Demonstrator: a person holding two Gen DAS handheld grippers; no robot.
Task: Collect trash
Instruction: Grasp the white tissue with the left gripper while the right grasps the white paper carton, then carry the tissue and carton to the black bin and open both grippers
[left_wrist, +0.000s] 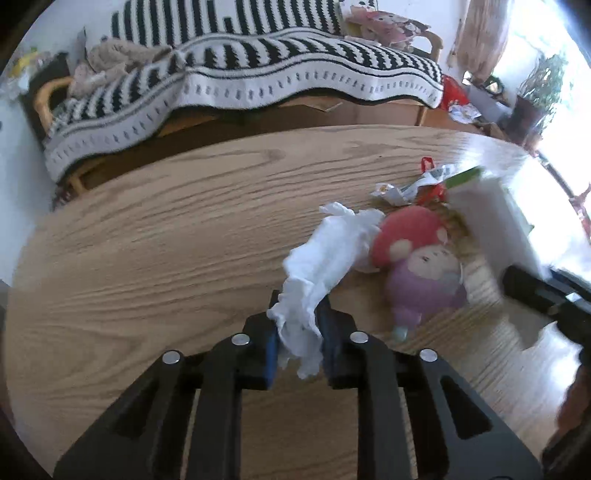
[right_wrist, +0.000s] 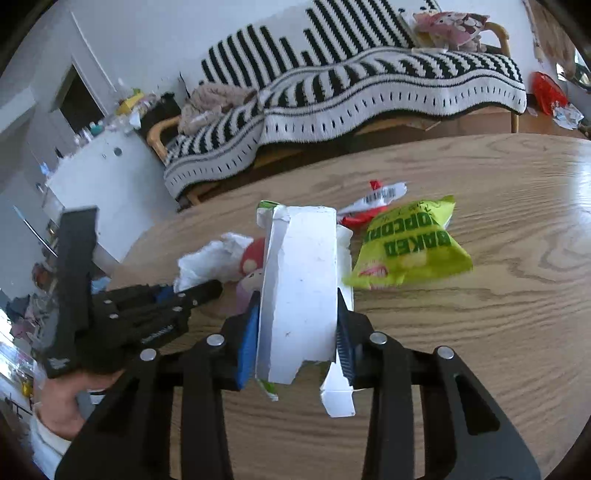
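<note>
Here the toy (left_wrist: 417, 266) is blurred in the left wrist view and mostly hidden behind the carton (right_wrist: 299, 295) in the right one. The carton's far end blocks part of the red wrapper (right_wrist: 373, 206), and its print cannot be read. The left gripper (left_wrist: 298, 332) pinches a crumpled white tissue (left_wrist: 325, 258), whose loose end trails over the wooden table (left_wrist: 166, 240) to touch the toy. The right gripper (right_wrist: 295, 332) clamps the torn white carton, upright between its blue pads, above the table. A green popcorn bag (right_wrist: 410, 247) lies flat just right of the carton, against the wrapper.
</note>
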